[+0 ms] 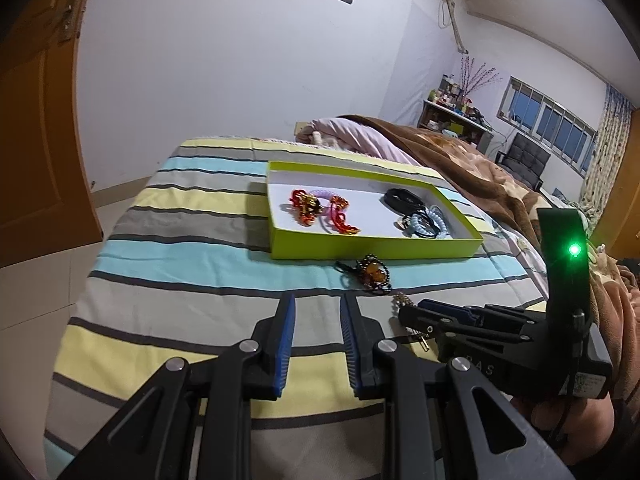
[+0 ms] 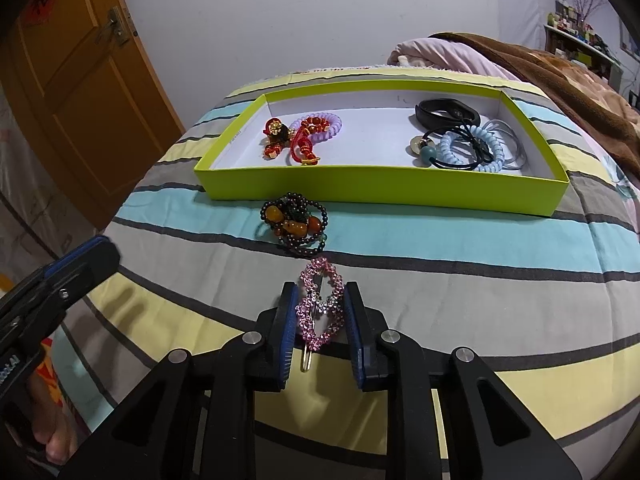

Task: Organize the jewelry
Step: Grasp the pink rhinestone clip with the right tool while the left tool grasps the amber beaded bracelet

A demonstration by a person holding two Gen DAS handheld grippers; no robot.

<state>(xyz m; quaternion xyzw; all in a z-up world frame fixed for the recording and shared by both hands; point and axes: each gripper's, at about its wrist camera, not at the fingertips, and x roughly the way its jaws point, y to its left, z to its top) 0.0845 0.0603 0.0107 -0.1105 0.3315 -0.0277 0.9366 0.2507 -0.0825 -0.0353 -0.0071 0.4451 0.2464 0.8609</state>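
Note:
A pink rhinestone hair clip [image 2: 320, 306] lies on the striped bedcover between the blue pads of my right gripper [image 2: 321, 294], and both pads touch its sides. Just beyond it sits a dark beaded bracelet with amber stones [image 2: 294, 222], also seen as the bracelet [image 1: 374, 276] in the left wrist view. Behind that stands the lime-green box [image 2: 380, 190], holding red-gold charms with a purple coil tie [image 2: 304, 134] on its left and a black band with blue coil ties [image 2: 464, 140] on its right. My left gripper [image 1: 318, 304] hovers open and holds nothing, left of the right gripper [image 1: 406, 312].
The striped bedcover [image 2: 440, 248] drops off at the near and left edges. A brown blanket [image 2: 560, 76] and pink bedding [image 2: 432, 54] lie behind the box to the right. An orange wooden door [image 2: 80, 92] stands at the left. The left gripper [image 2: 96, 254] shows at the left edge.

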